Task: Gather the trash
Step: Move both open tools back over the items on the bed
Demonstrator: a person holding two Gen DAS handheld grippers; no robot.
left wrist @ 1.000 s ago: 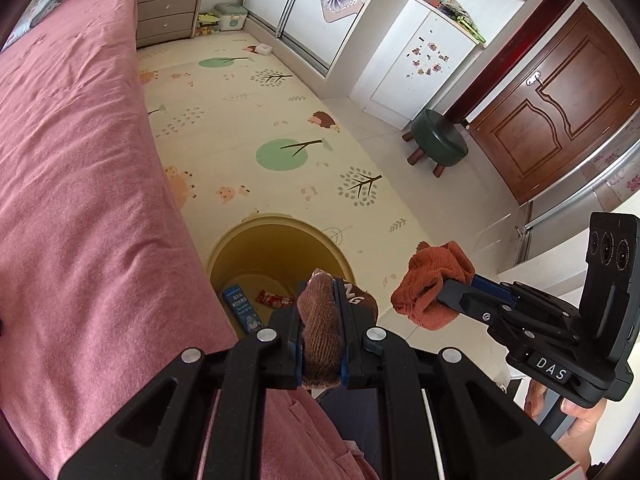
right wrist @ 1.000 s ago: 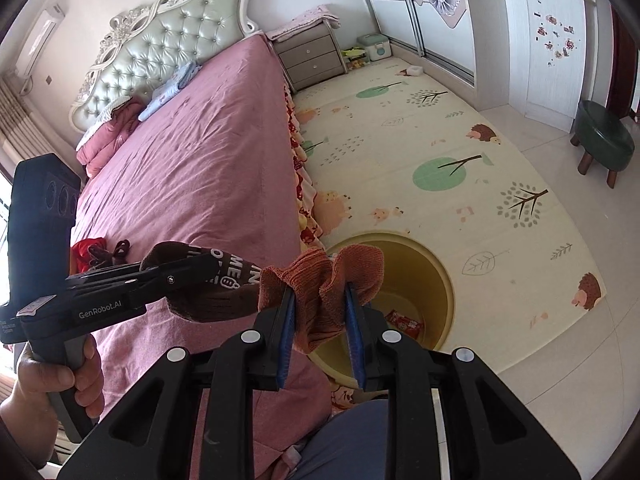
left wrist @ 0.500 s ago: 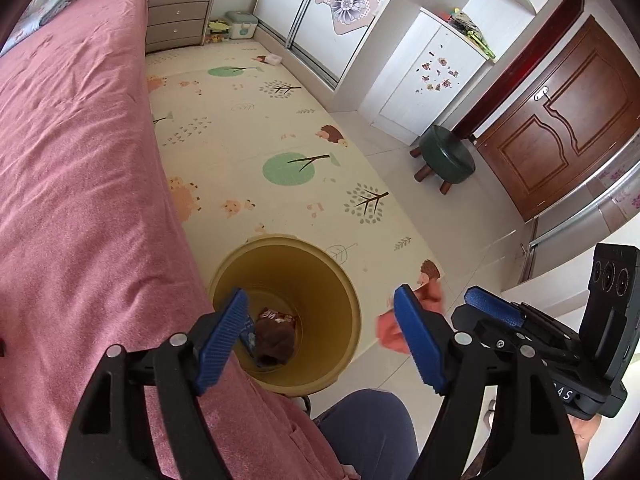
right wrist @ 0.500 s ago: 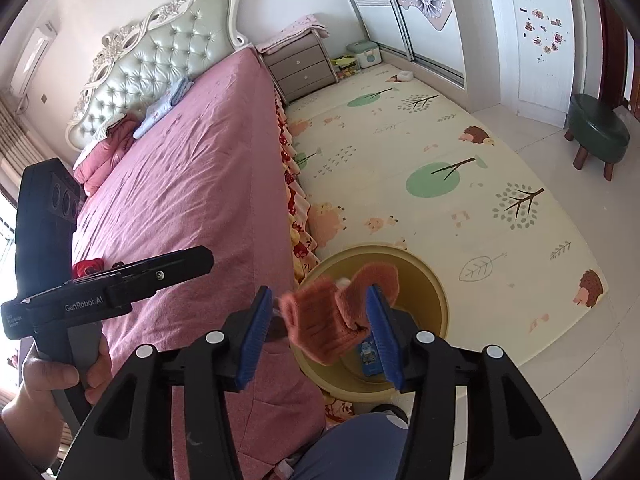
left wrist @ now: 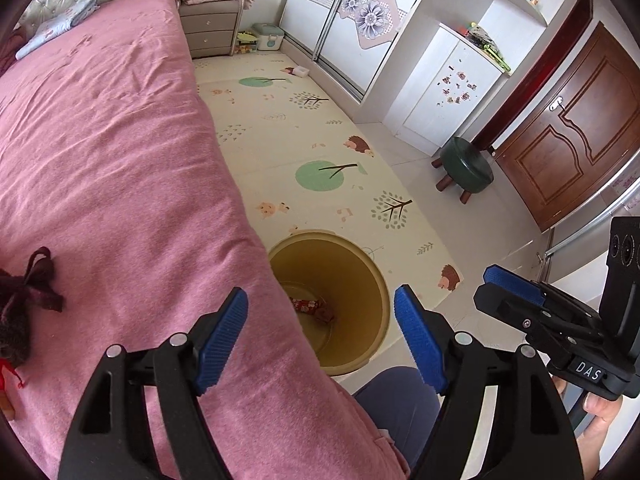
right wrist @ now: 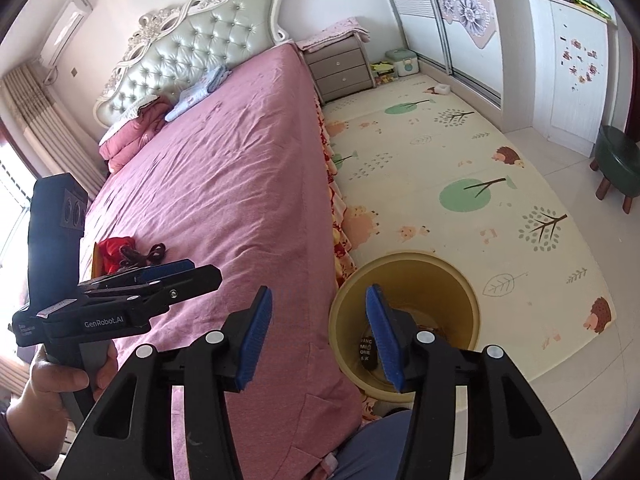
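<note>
Now: bed [left wrist: 112, 168] w/ dark and red scraps [right wrist: 120, 254] left near its edge; yellow bin [left wrist: 376, 280] on floor beside it, wrappers inside. Left hand-held gripper [left wrist: 320, 336] wide, empty; right hand-held gripper [right wrist: 318, 332] part-open, empty. Risk: soft scraps snag on bedcover, slip before reaching bin.

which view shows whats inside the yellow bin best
The left wrist view: it looks straight into the yellow bin, showing a red wrapper on its floor. In the right wrist view a blue finger pad hides much of the inside.
</note>
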